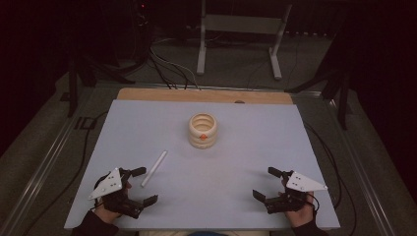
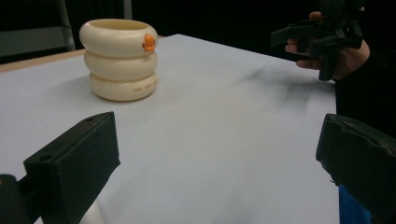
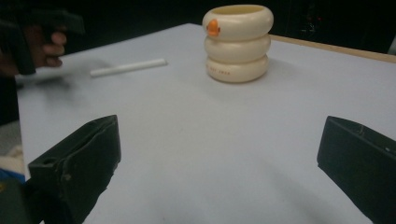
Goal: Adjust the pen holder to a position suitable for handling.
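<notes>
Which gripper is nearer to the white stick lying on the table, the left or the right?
Left. The left gripper sits right beside the white stick, near its closer end, jaws open. The right gripper is far across the table, also open.

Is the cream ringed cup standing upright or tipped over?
Upright: the cream ringed cup rests on its base on the table, open mouth facing up.

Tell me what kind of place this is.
Probably a lab or recording setup: a pale work table in a dark room, cables trailing over the floor, and a metal stand behind it.
</notes>
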Demonstrator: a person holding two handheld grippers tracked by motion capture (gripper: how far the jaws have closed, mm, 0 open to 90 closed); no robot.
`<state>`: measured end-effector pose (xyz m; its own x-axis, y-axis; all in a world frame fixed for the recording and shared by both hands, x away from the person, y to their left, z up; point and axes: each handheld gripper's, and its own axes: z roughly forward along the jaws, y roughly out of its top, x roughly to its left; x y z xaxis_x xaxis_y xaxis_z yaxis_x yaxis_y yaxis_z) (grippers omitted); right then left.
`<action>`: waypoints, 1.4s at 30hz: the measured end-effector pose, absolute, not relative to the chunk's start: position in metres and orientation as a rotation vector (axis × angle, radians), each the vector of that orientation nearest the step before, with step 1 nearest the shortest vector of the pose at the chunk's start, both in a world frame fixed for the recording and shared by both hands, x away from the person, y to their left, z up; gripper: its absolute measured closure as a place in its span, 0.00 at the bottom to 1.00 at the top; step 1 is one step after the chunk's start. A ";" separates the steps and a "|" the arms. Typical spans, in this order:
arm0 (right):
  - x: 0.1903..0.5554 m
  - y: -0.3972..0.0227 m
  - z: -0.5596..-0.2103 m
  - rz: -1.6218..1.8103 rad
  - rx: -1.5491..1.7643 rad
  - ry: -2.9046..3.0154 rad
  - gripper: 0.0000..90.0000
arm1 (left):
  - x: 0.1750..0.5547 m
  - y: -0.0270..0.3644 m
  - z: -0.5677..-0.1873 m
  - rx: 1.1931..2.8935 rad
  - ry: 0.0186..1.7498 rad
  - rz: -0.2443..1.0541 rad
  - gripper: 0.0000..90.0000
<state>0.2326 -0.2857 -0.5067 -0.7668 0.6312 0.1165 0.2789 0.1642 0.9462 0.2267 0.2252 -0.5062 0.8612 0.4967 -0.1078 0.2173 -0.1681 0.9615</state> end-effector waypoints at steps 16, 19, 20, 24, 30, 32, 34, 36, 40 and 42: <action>0.229 -0.280 -0.501 1.594 0.921 2.187 0.00 | 0.229 0.227 -0.507 1.742 0.566 0.273 0.00; 0.230 -0.279 -0.501 1.595 0.927 2.221 0.00 | 0.229 0.226 -0.506 1.736 0.563 0.274 0.00; 0.230 -0.278 -0.500 1.578 0.926 2.243 0.00 | 0.229 0.226 -0.507 1.736 0.564 0.271 0.00; 0.231 -0.273 -0.496 1.587 0.923 2.284 0.00 | 0.229 0.225 -0.507 1.747 0.563 0.266 0.00; 0.231 -0.259 -0.491 1.546 0.932 2.360 0.00 | 0.229 0.225 -0.507 1.744 0.573 0.266 0.00; 0.232 -0.256 -0.487 1.553 0.933 2.365 0.00 | 0.229 0.225 -0.507 1.741 0.577 0.267 0.00; 0.234 -0.255 -0.483 1.579 0.936 2.359 0.00 | 0.228 0.226 -0.507 1.744 0.580 0.267 0.00; 0.236 -0.254 -0.480 1.576 0.939 2.353 0.00 | 0.228 0.226 -0.506 1.744 0.578 0.270 0.00; 0.245 -0.249 -0.464 1.578 0.925 2.343 0.00 | 0.228 0.225 -0.506 1.746 0.575 0.267 0.00; 0.249 -0.247 -0.457 1.582 0.921 2.336 0.00 | 0.229 0.225 -0.506 1.744 0.576 0.267 0.00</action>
